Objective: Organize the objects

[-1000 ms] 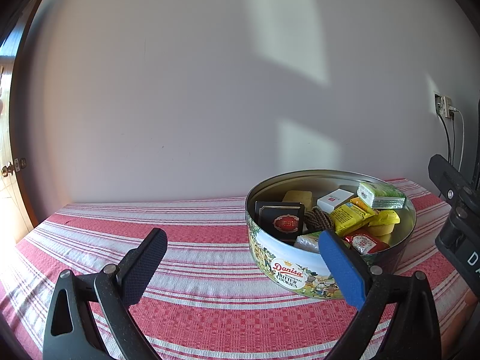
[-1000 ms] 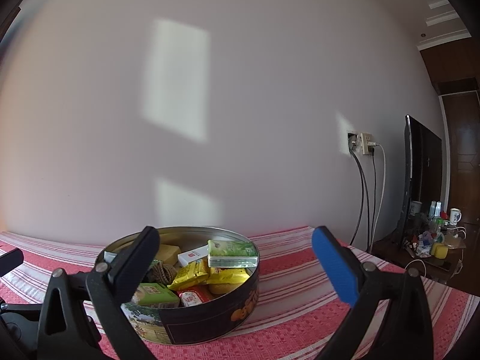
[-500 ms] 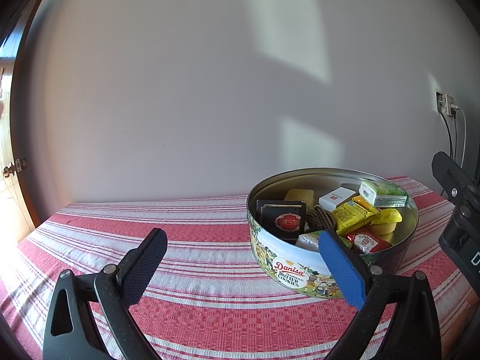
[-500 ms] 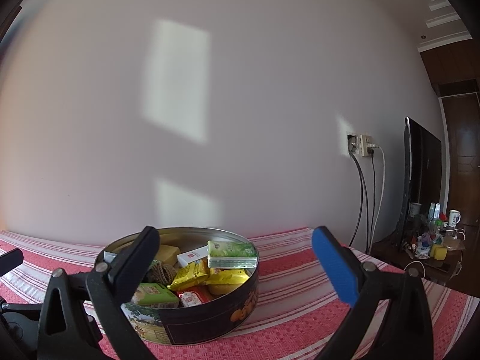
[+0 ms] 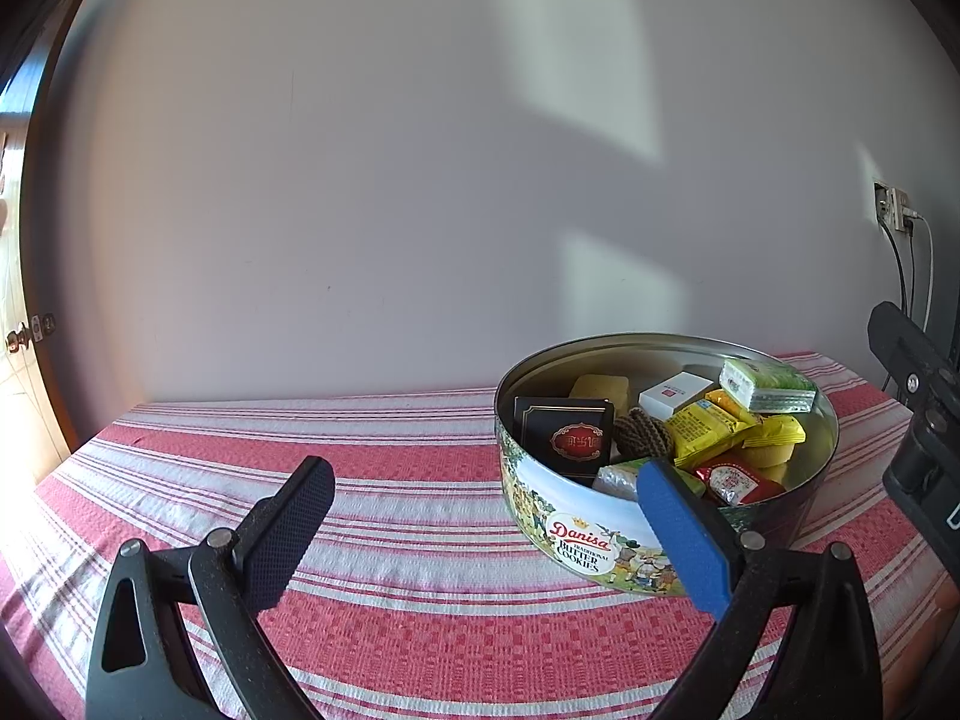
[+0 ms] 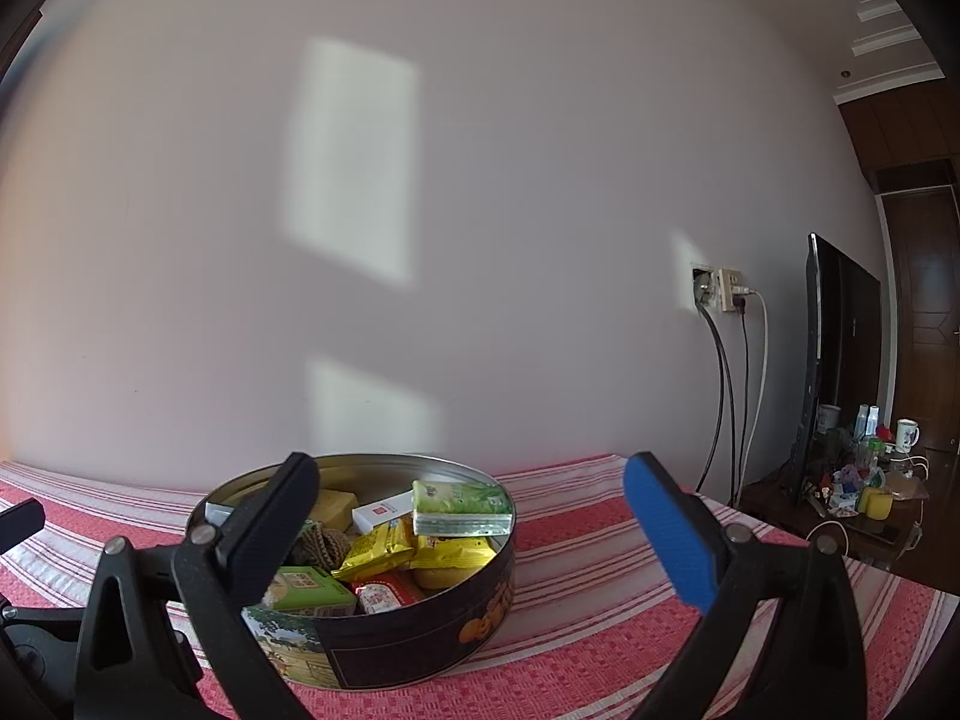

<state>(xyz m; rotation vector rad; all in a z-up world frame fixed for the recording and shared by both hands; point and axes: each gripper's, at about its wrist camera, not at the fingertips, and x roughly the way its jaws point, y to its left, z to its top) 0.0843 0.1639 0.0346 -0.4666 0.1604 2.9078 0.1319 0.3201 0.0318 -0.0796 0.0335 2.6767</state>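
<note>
A round Danisa cookie tin [image 5: 576, 534] stands open on the red striped tablecloth [image 5: 390, 480]. It holds a black box [image 5: 564, 435], a white box [image 5: 675, 393], a green pack [image 5: 768, 384], yellow snack packs [image 5: 708, 426], a rope knot [image 5: 642, 432] and a red packet [image 5: 738, 480]. My left gripper [image 5: 486, 534] is open and empty, just left of and in front of the tin. My right gripper [image 6: 474, 531] is open and empty, above the near right side of the tin [image 6: 420, 642]. The green pack [image 6: 462, 507] leans on the tin's rim.
A plain wall stands close behind the table. A wall socket with cables [image 6: 720, 294] and a TV [image 6: 834, 372] over a cluttered stand are to the right. A door [image 5: 24, 324] is at the far left. The right gripper's body [image 5: 924, 432] shows in the left wrist view.
Both views have shifted only slightly; the tin sits a touch higher in the left wrist view. Both grippers stay open and empty.
</note>
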